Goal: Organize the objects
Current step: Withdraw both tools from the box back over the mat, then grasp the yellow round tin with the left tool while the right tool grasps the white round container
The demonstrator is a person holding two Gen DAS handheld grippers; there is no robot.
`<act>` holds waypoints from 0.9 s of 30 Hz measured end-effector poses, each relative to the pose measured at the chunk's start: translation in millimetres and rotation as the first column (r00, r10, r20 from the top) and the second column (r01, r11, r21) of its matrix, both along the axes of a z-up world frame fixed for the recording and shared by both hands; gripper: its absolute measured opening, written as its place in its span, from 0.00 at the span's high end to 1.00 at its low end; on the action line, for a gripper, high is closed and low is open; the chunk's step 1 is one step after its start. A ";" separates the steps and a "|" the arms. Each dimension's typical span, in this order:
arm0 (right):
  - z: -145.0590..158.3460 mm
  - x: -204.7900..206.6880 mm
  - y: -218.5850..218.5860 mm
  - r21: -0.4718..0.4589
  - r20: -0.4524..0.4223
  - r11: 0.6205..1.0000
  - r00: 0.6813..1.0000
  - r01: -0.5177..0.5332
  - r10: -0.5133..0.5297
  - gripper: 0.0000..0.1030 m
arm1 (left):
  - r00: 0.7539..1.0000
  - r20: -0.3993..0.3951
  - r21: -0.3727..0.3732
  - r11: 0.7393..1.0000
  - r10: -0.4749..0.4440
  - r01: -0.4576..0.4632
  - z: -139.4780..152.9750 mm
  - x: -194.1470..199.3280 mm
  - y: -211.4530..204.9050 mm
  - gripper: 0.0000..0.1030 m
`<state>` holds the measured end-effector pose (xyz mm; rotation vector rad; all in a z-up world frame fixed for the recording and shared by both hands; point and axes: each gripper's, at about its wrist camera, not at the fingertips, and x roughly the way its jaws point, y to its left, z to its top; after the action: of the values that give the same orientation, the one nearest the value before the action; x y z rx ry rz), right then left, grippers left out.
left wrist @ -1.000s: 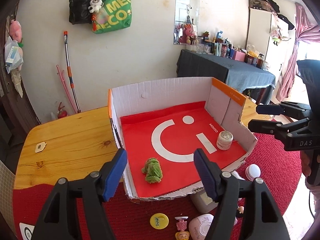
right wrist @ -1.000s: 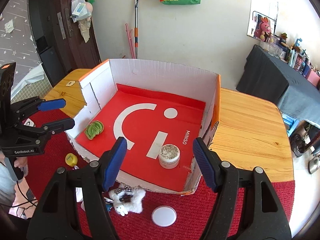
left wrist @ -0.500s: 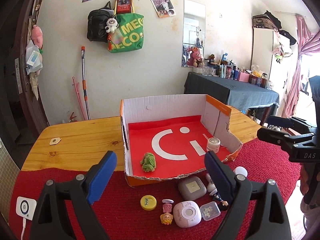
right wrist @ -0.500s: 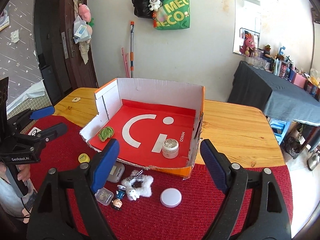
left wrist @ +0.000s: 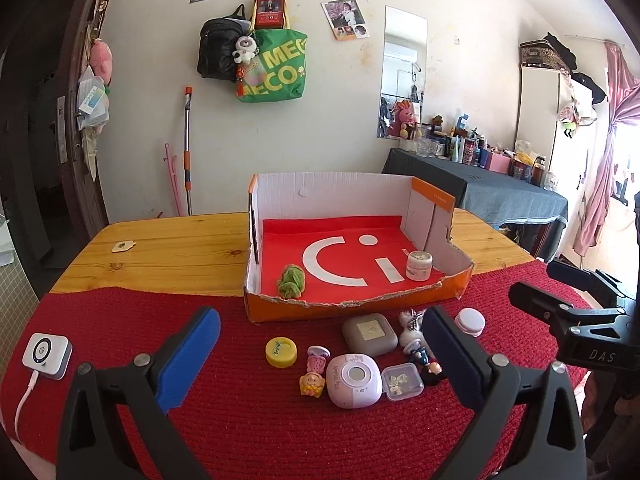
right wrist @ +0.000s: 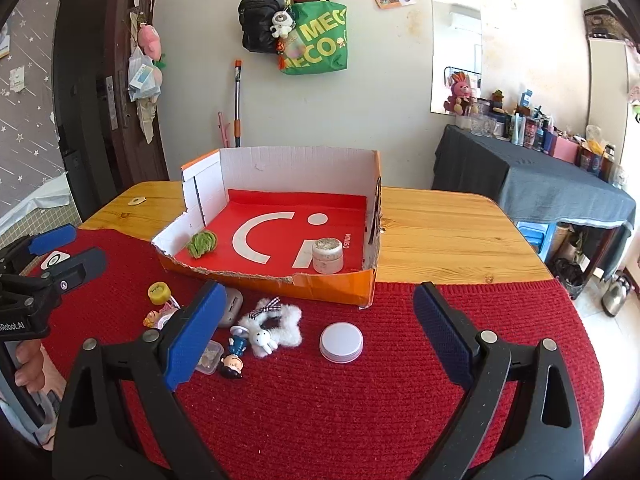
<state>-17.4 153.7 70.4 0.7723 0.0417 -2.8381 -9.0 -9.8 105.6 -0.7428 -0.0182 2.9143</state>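
An open cardboard box [left wrist: 352, 307] with a red floor stands on the table; it also shows in the right wrist view [right wrist: 328, 288]. Inside lie a green fuzzy toy [left wrist: 292, 281] and a small white jar [left wrist: 418, 266]. In front of it on the red mat lie a yellow cap [left wrist: 281, 352], a grey case [left wrist: 369, 335], a pink round device [left wrist: 353, 380], a clear small box [left wrist: 401, 381], small figurines [left wrist: 315, 372], a white fluffy star [right wrist: 272, 326] and a white round lid [right wrist: 341, 342]. My left gripper [left wrist: 320, 354] and right gripper [right wrist: 316, 336] are open and empty, held back above the mat.
A white charger with a cable [left wrist: 46, 355] lies on the mat at the left. The wooden table [left wrist: 172, 248] carries a small tag [left wrist: 123, 246]. A dark-clothed side table [left wrist: 500, 196] with bottles stands at the back right.
Both grippers have pulled back and away from the box, so the loose items on the mat have come into view. Both stay open and empty.
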 end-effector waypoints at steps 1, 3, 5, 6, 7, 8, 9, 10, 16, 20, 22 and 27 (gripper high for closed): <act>-3.8 1.5 -0.4 -0.007 0.004 1.000 1.000 0.005 -0.005 0.05 | 1.000 0.004 -0.004 1.000 0.008 -0.008 -5.1 1.1 1.5 0.00; -11.8 3.5 -1.9 -0.006 0.011 1.000 1.000 0.017 -0.017 0.05 | 1.000 0.025 -0.003 1.000 0.016 -0.016 -15.4 1.9 3.5 0.00; -20.8 6.1 -4.4 0.009 0.016 0.999 0.999 0.032 -0.032 0.05 | 0.998 0.057 0.004 1.000 0.010 -0.010 -26.0 1.0 4.3 0.00; -26.5 7.6 -5.4 0.009 0.023 0.999 0.999 0.037 -0.037 0.05 | 0.997 0.075 0.004 1.000 0.011 -0.012 -31.0 0.1 4.1 0.00; -31.3 8.2 -5.6 0.008 0.032 0.999 0.999 0.038 -0.038 0.05 | 0.996 0.091 0.005 1.000 0.016 -0.016 -36.0 -0.7 3.5 0.00; -36.0 8.1 -6.1 0.011 0.044 0.999 0.998 0.038 -0.039 0.05 | 0.994 0.106 0.010 1.000 0.017 -0.019 -40.2 -1.5 2.2 0.00; -40.8 7.5 -6.5 0.016 0.059 0.999 0.997 0.039 -0.040 0.05 | 0.992 0.122 0.015 1.000 0.018 -0.020 -44.4 -2.8 1.0 0.00; -45.8 6.8 -6.8 0.017 0.074 0.999 0.996 0.040 -0.041 0.05 | 0.990 0.138 0.020 1.000 0.020 -0.023 -48.1 -4.3 -0.5 0.00; -66.8 1.0 -6.4 0.021 0.145 0.999 0.988 0.042 -0.044 0.05 | 0.980 0.197 0.043 0.998 0.028 -0.037 -61.3 -11.0 -7.1 0.00; -71.2 -2.7 -4.4 0.022 0.163 0.999 0.985 0.045 -0.048 0.05 | 0.974 0.227 0.052 0.998 0.016 -0.028 -66.7 -15.8 -7.6 0.00; -72.7 -3.6 -3.8 0.023 0.168 0.999 0.985 0.046 -0.049 0.05 | 0.971 0.239 0.055 0.998 0.006 -0.019 -68.8 -18.3 -8.6 0.00; -72.3 -8.7 1.1 0.027 0.172 0.998 0.983 0.054 -0.058 0.05 | 0.971 0.238 0.051 0.998 0.027 -0.040 -65.3 -26.3 -19.8 0.00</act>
<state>-26.0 154.9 -1.8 1.0364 0.0259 -2.8148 -35.3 -29.6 40.3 -1.0869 -0.1361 2.8237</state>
